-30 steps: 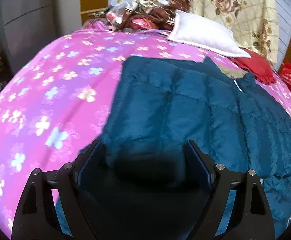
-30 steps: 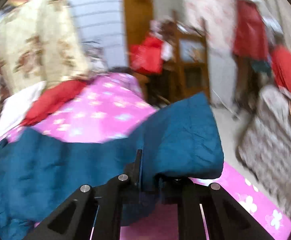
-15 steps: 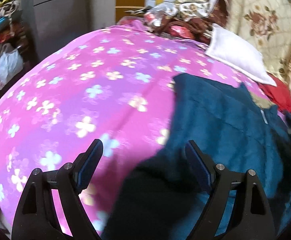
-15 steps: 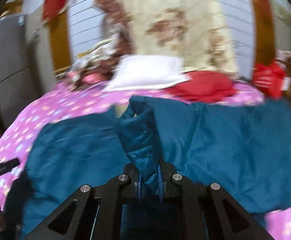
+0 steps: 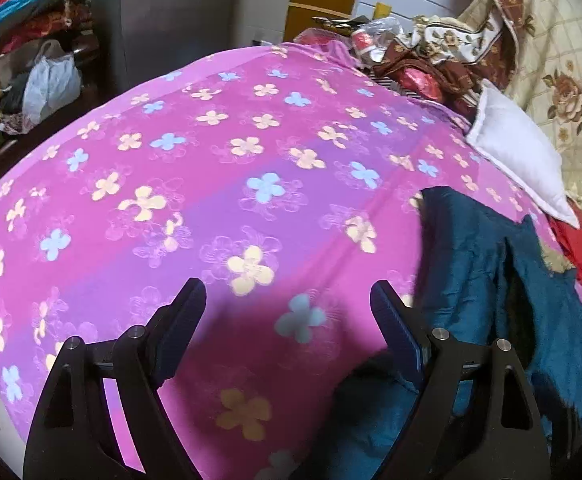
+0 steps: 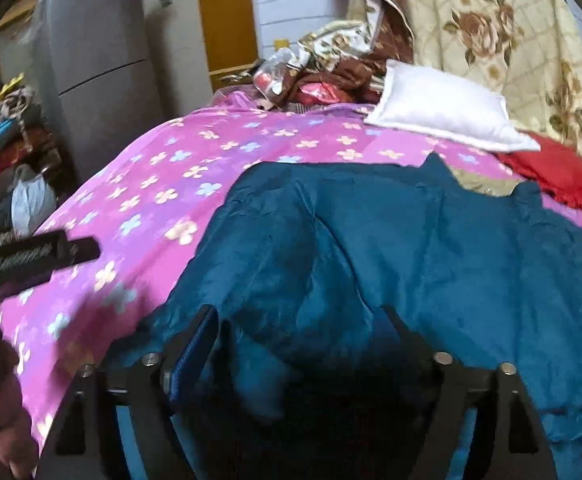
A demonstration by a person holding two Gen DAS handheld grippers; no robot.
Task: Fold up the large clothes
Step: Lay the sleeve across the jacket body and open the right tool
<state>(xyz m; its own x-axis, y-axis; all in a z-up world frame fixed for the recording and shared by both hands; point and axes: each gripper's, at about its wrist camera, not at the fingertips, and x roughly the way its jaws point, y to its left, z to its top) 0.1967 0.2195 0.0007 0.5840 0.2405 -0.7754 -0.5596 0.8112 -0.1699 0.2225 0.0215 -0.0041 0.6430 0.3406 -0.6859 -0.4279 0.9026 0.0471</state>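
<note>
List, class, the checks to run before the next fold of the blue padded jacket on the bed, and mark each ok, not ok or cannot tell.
1. Right gripper has let go: ok, jaws just opened, jacket fabric lies loose between them.
2. Left gripper free: ok, open over the pink floral bedsheet, nothing between the jaws.
3. Blue padded jacket lies flat: not ok, a raised fold runs along its middle.
4. White pillow is off the jacket: ok.
5. Far sleeve tucked in: cannot tell.
</note>
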